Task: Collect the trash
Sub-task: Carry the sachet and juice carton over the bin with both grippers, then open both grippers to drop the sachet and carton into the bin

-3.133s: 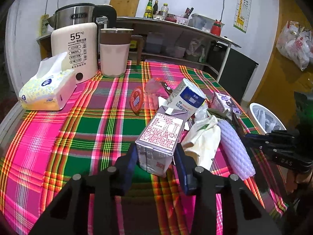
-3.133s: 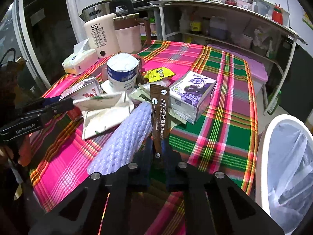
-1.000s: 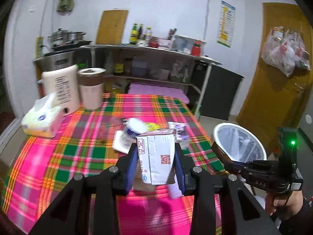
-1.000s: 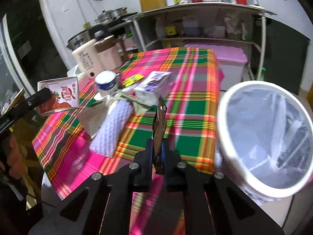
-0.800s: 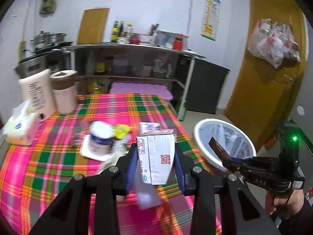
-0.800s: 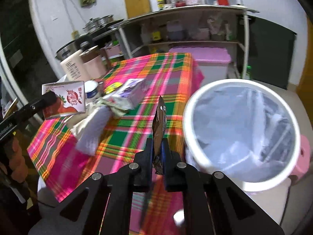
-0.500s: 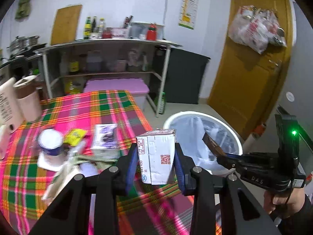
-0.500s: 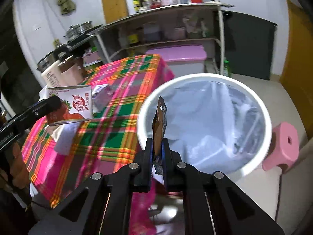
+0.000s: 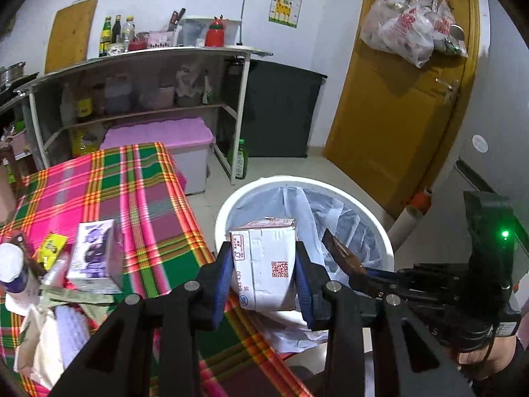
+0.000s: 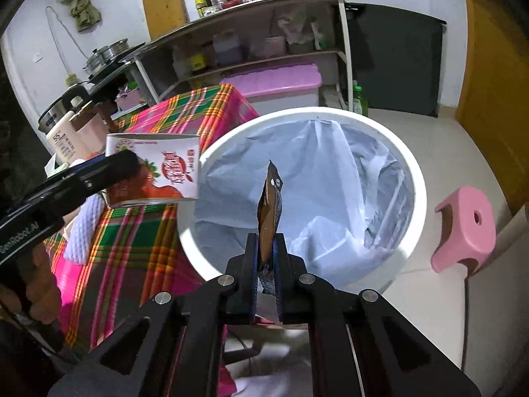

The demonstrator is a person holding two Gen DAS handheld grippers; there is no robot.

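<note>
My left gripper point(image 9: 264, 273) is shut on a white milk carton point(image 9: 264, 264) with a red strawberry print point(image 10: 155, 173), held at the near rim of the white trash bin point(image 9: 231, 205). My right gripper point(image 10: 266, 248) is shut on a brown snack wrapper point(image 10: 269, 211), upright over the bin's plastic liner point(image 10: 330, 182). The wrapper and right gripper also show in the left wrist view point(image 9: 344, 254), over the bin's right side.
The plaid-clothed table point(image 9: 145, 198) lies left of the bin with a purple carton point(image 9: 92, 251), a white cup point(image 9: 10, 263), a yellow packet point(image 9: 51, 246) and foam netting point(image 10: 81, 228). A pink stool point(image 10: 466, 228) stands right of the bin. A shelf point(image 10: 264, 56) and yellow door point(image 9: 396, 125) lie behind.
Both grippers have swung from over the table to the bin, still holding their items. The wrapper is now above the bin's opening and the carton at its rim.
</note>
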